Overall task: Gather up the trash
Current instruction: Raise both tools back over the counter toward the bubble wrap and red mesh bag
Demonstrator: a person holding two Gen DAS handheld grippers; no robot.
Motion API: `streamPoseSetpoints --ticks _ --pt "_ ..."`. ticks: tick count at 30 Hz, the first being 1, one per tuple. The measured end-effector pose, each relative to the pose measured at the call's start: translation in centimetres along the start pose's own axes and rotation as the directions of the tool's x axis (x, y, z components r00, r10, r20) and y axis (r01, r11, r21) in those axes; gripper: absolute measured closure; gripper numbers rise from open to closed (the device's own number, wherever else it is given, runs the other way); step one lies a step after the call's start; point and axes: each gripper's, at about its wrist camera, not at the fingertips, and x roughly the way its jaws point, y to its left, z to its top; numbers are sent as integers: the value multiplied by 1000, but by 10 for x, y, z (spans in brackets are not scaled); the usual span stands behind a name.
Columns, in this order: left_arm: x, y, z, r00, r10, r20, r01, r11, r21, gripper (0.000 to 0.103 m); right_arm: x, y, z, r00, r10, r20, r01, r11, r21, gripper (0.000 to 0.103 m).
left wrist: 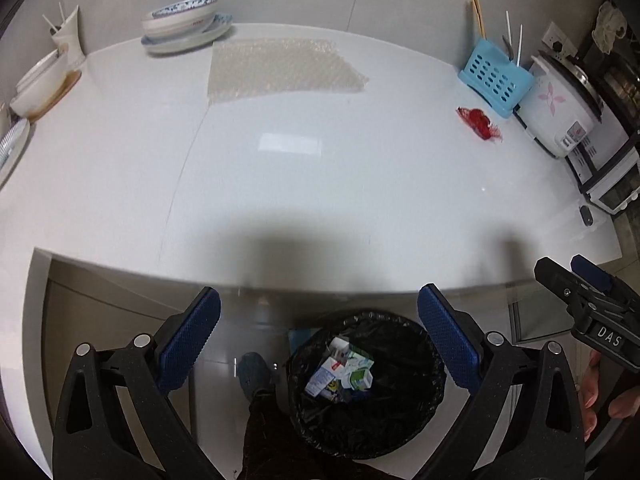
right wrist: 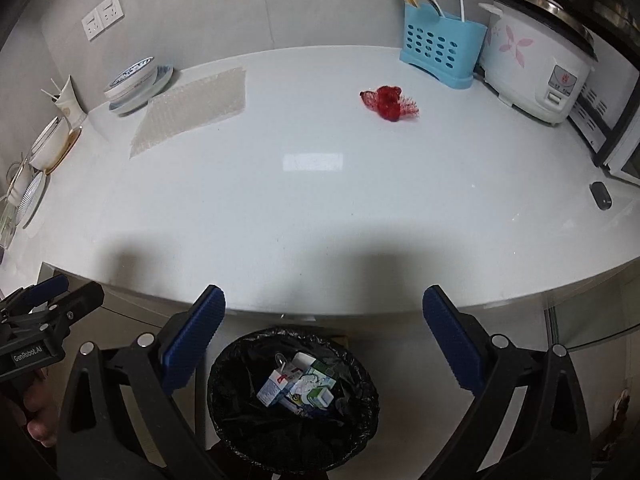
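A red crumpled wrapper point(right wrist: 389, 103) is lying on the white desk point(right wrist: 320, 208) near the blue utensil basket point(right wrist: 438, 50). Below the desk edge, a black-lined bin point(right wrist: 294, 400) is holding cartons. The left gripper point(left wrist: 319, 334) and right gripper point(right wrist: 323, 334) are hovering above it, jaws wide apart, gripping nothing.

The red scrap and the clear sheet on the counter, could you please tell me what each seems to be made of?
The red scrap looks like thin plastic mesh netting: translucent, glossy, crumpled, with frayed open-weave edges. The clear sheet appears to be bubble wrap: translucent plastic film, rows of small raised bubbles catching light. Both lie flat on the glossy white counter; exact plastics can't be told.
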Motion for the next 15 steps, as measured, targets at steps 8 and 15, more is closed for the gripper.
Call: streamPoseSetpoints --ticks 8,15 --pt "-2 4 44 1000 1 26 -1 1000 6 6 -2 -4 41 999 -8 38 7 1000 14 8" --pt "2 13 81 1000 -3 30 3 1000 3 6 7 -8 75 999 -26 44 24 999 30 8"
